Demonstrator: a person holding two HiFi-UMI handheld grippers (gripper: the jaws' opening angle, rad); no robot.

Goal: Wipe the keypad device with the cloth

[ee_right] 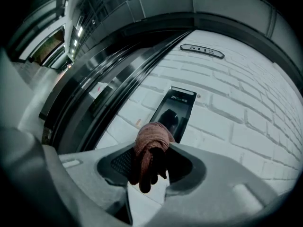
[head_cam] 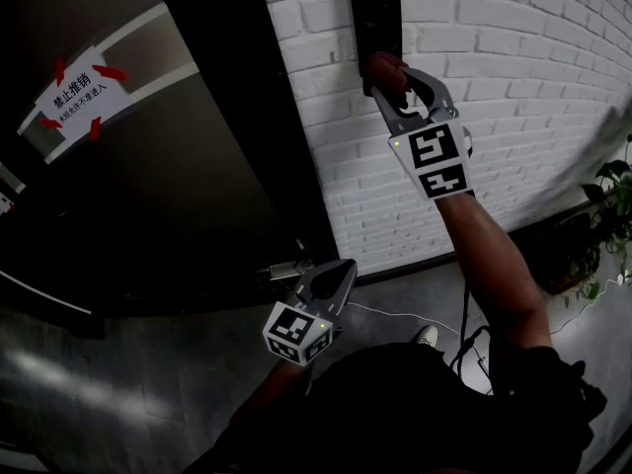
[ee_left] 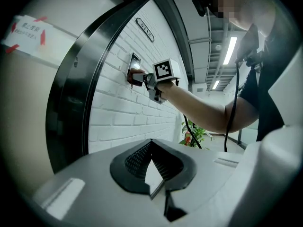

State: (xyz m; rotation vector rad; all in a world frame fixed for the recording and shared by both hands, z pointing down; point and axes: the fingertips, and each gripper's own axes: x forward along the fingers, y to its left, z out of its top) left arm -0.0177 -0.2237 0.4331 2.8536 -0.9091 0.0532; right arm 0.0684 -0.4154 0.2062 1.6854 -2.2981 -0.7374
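- The left gripper (head_cam: 339,269) hangs low and nearest the person, over the grey floor (head_cam: 118,383) at the foot of the door. Its fingertips are pressed together with nothing between them. A small wedge of gap shows only behind the tips.
- A thin white cable (head_cam: 395,316) runs along the floor just right of that gripper, near the base of the wall.
- The right arm (head_cam: 494,255) reaches up and away from the person towards the wall.
- The right gripper (head_cam: 391,79) is raised at the end of that arm, with its marker cube facing the head camera. Its jaws are pinching a bunched reddish cloth (head_cam: 383,67), and a fold of the cloth hangs back between them.
- The cloth sits at the lower end of the keypad device (head_cam: 375,18) and looks to be against it, though the exact contact cannot be told.
- The keypad device is a tall, narrow black panel fixed upright on the white brick wall (head_cam: 523,117), just right of the door frame. It is dark and glossy, with small white lettering at its top edge.
- A small dark number plate (ee_right: 202,51) is fixed to the bricks higher up on the wall.
- Left of the wall stands a dark door (head_cam: 188,196). A white paper sign (head_cam: 79,92) is taped to it with red strips.
- A green potted plant (head_cam: 607,200) stands at the far right, beside the wall.
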